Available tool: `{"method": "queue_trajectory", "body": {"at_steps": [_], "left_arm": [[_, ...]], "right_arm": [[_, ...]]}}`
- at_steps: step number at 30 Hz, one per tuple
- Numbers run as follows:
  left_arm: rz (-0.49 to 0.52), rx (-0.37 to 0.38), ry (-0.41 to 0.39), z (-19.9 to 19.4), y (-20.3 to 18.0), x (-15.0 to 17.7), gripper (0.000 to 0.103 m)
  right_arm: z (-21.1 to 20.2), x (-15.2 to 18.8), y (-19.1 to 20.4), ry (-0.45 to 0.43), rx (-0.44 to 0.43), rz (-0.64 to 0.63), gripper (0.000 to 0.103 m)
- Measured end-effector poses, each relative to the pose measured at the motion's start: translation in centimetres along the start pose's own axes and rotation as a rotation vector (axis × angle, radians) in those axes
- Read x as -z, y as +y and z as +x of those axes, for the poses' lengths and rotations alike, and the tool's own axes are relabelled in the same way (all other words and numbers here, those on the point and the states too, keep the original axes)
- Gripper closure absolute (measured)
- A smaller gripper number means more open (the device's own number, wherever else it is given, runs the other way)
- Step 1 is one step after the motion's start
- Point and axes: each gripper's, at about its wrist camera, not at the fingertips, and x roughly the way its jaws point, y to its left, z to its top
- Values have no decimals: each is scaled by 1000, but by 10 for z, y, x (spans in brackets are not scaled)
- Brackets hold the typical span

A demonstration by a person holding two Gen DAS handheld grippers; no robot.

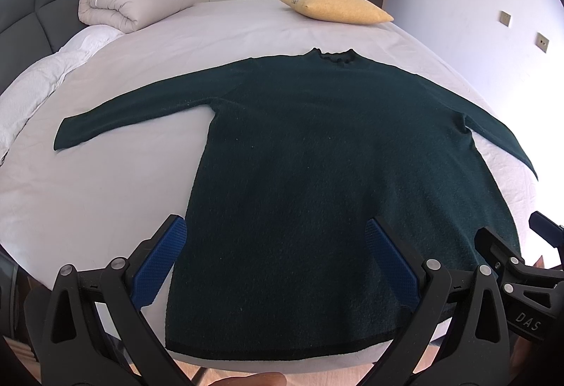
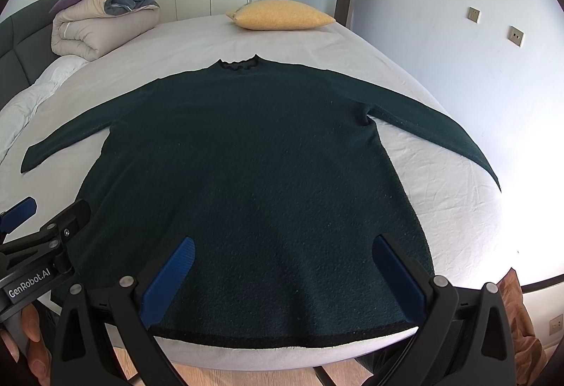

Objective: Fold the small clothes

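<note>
I have both grippers hanging over the near hem of the sweater (image 1: pixel 310 174), which lies flat on the bed (image 1: pixel 105 195), collar far, sleeves spread left and right; left gripper (image 1: pixel 278 262) and right gripper (image 2: pixel 282 276) both gape wide and hold nothing. My worry: the knit looks thick and fuzzy, so a pad could catch only the top layer and drag it askew; the right sleeve reaches the bed's edge and might slip off. The sheet beneath is thin and creased; a plump yellow pillow (image 1: pixel 335 7) sits far off.
</note>
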Motion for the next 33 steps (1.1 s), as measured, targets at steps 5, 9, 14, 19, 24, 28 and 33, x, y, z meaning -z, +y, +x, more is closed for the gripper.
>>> {"method": "queue_trajectory", "body": {"at_steps": [5,9,14,19,24,28,33], "left_arm": [[0,1,2,1,1,1,0],[-1,2,2,1,2,2,0],[-1,1,3,1,2,1,0],[-1,1,4,1,3,3,0],[-2,1,5,2,3,3,0],[-3,2,8,1,4,4,0],[-1,4,14,2,6,11,0]], "right_arm": [[0,0,0,1,0,0,0],[0,0,0,1,0,-1,0],[0,0,0,2,0,0,0],[0,0,-1,2,0,0,0],[1,3,-2,4,-1,0,0],[3,6,-3,6,-2,1,0],[6,11,-7,14,-3,6,0]]}}
